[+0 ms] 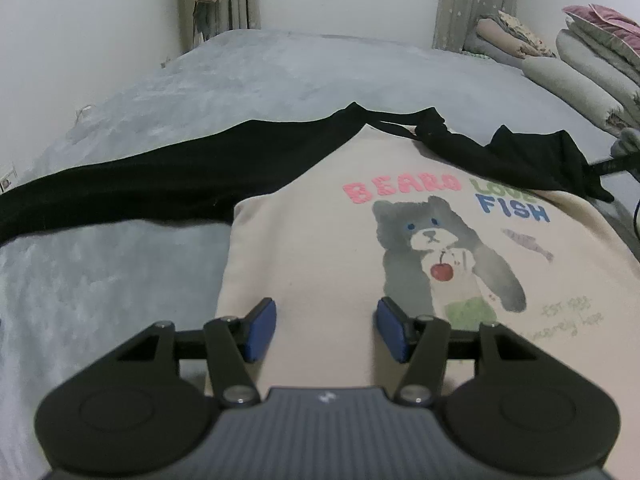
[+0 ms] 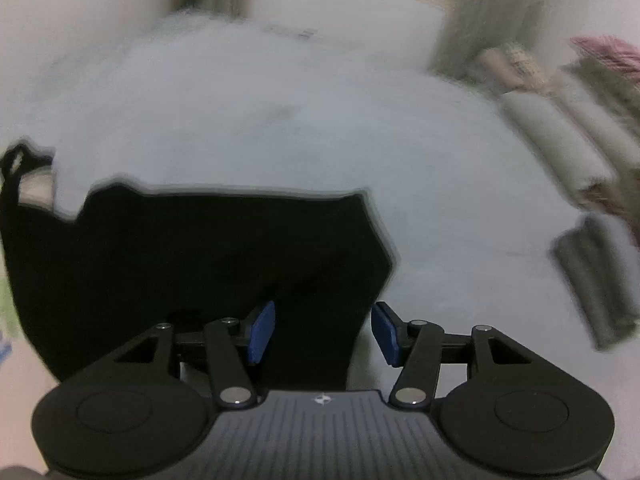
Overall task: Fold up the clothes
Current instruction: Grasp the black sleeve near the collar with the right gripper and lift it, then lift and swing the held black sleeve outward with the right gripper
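Note:
A cream sweatshirt [image 1: 320, 240] with black sleeves and a bear print lies face up on the grey bed. Its left black sleeve [image 1: 140, 184] stretches out flat toward the left edge. The other sleeve [image 1: 532, 160] is folded across the shoulder at the right. My left gripper [image 1: 325, 330] hovers open over the lower cream front, with nothing between its blue pads [image 1: 262, 330]. In the blurred right wrist view, my right gripper [image 2: 323, 332] stands open above the folded black sleeve [image 2: 200, 264], its pads [image 2: 262, 332] clear of the cloth.
The grey bedspread [image 1: 280, 72] reaches back to a white wall, a window and curtains. Folded quilts and pillows [image 1: 580, 64] are stacked at the right. A dark rolled item [image 2: 596, 280] lies on the bed to the right. A dark cable [image 1: 612, 166] runs in from the right edge.

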A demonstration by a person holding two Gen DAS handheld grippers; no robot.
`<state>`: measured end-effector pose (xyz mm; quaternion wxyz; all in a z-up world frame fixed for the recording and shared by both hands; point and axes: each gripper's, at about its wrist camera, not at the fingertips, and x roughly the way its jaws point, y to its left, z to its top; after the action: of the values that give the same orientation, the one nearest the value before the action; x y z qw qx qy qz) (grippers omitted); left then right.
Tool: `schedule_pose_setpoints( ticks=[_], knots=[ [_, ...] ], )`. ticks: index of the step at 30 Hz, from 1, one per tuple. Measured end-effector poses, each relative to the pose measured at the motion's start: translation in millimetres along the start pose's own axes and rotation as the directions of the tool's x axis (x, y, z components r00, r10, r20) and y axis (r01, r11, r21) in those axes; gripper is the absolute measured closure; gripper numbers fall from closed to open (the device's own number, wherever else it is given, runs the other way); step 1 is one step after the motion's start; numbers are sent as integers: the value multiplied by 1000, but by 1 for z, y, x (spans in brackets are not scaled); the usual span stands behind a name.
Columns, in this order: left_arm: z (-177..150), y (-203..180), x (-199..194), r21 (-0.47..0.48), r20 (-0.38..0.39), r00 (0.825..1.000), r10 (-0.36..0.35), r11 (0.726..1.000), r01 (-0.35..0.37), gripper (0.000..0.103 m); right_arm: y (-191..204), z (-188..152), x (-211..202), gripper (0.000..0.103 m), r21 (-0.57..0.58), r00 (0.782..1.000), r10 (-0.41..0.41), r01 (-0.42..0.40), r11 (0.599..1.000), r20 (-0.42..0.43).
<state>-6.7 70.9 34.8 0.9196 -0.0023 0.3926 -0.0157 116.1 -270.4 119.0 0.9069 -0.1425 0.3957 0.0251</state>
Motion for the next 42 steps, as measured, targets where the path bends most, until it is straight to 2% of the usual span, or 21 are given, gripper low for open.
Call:
schedule_pose_setpoints(
  ticks=[4,7,9,11,13,14,15,17,20,22,23,26,29,30,31,35,37,38,39,40,42],
  knots=[
    [0,0,0,-5,3,1000,2,1000,-2,49,-2,-3,-3,55,-14,1000,23,-23,1000,5],
    [0,0,0,-14,0,1000,3,1000,-3,49,-16,-1,-20,55,79,997,28,-34,996,76],
    [1,-1,1,-14,0,1000,8,1000,-8,49,-16,3,-25,53,125,994,64,-74,989,85],
    [0,-2,1,-5,5,1000,12,1000,-12,49,6,4,-13,53,34,998,56,-57,998,37],
    [-1,-1,1,-5,8,1000,8,1000,-8,49,27,6,0,69,-59,999,43,-44,997,-11],
    [-1,0,1,-8,8,1000,4,1000,-4,49,26,11,-2,83,-55,1000,16,-17,998,-12],
    [-1,1,1,-10,8,1000,0,1000,0,49,24,17,-4,102,-50,1000,-11,10,999,-14],
    [0,3,1,-13,6,1000,-5,1000,5,49,21,28,-8,102,-41,998,-66,65,997,-18],
    [1,3,1,-19,2,1000,-5,1000,5,49,-7,44,-41,102,-16,988,-156,156,988,12],
    [1,3,1,-20,3,1000,-2,1000,2,49,-30,53,-61,102,-34,955,-297,297,954,6],
    [1,2,0,-19,4,1000,-1,1000,1,49,-42,54,-69,102,-54,928,-374,373,926,-6],
    [1,2,1,-21,5,1000,0,1000,0,49,-75,60,-83,102,-95,849,-525,518,850,-64],
    [1,1,2,-20,7,1000,1,1000,-1,49,-100,60,-84,102,-140,750,-655,641,755,-97],
    [1,1,2,-20,9,1000,1,1000,-1,49,-109,57,-85,102,-150,706,-701,686,712,-98],
    [0,1,2,-19,11,1000,0,1000,0,49,-119,58,-80,102,-168,653,-751,733,659,-101],
    [1,2,2,-20,13,1000,0,1000,1,49,-128,59,-51,102,-231,617,-771,736,636,-158],
    [1,2,3,-18,15,1000,1,1000,-1,49,-116,49,-32,102,-255,652,-727,681,686,-214],
    [0,2,3,-15,16,1000,3,1000,-3,49,-106,36,-21,102,-290,703,-646,578,763,-297],
    [0,1,3,-12,16,1000,5,1000,-5,49,-97,23,-9,102,-314,738,-556,462,829,-382],
    [0,1,3,-11,16,1000,5,1000,-5,49,-87,10,2,101,-324,754,-461,339,883,-467],
    [0,1,3,-10,16,1000,6,1000,-6,49,-75,-11,15,101,-313,746,-329,170,935,-579]
  ],
)
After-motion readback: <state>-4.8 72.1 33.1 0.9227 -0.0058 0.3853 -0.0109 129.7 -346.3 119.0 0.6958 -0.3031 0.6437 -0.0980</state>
